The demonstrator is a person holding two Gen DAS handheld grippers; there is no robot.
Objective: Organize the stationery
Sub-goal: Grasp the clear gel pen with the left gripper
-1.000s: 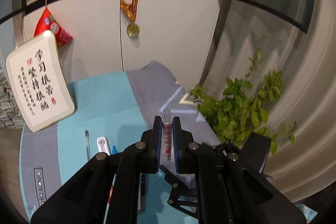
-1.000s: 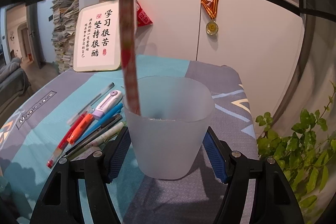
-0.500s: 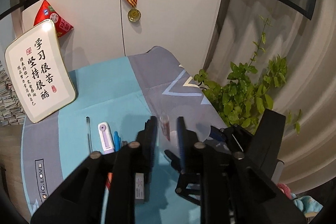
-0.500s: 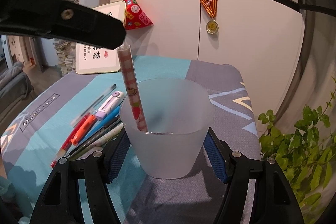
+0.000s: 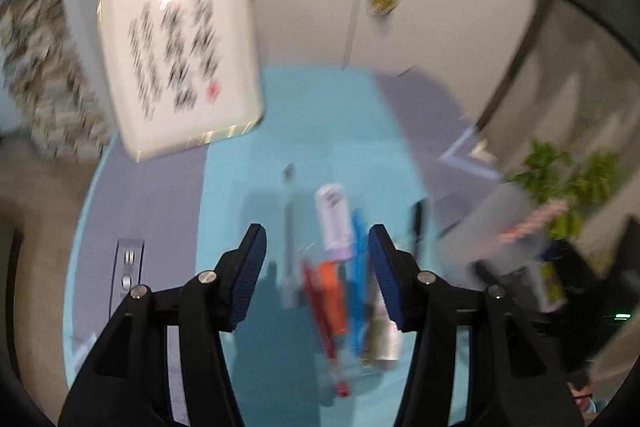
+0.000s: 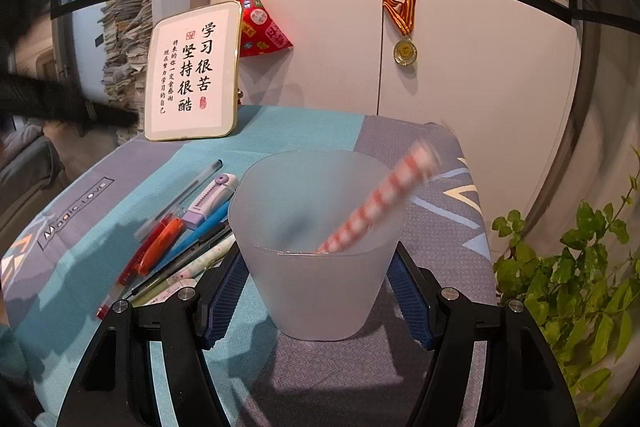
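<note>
My right gripper (image 6: pixel 318 291) is shut on a frosted plastic cup (image 6: pixel 320 267) that stands on the table. A red-and-white checked pen (image 6: pixel 380 203) leans inside the cup, blurred, its top tipped to the right. Left of the cup lies a pile of pens (image 6: pixel 176 247) with a purple-and-white correction tape (image 6: pixel 212 199). In the blurred left wrist view my left gripper (image 5: pixel 316 247) hangs above that pile of pens (image 5: pixel 344 291), its jaws opening with nothing between them. The cup (image 5: pixel 508 227) shows faintly at the right of that view.
A framed calligraphy board (image 6: pixel 192 75) leans at the back of the table, with a red pouch (image 6: pixel 260 27) and a medal (image 6: pixel 405 51) on the white cupboard behind. A leafy plant (image 6: pixel 572 275) stands off the table's right edge. The cloth (image 6: pixel 320 127) is teal and grey.
My left gripper let go of the checked pen into the cup, opened, and swung left and down over the pile of pens. The pen tipped over to the right inside the cup. My right gripper kept still.
</note>
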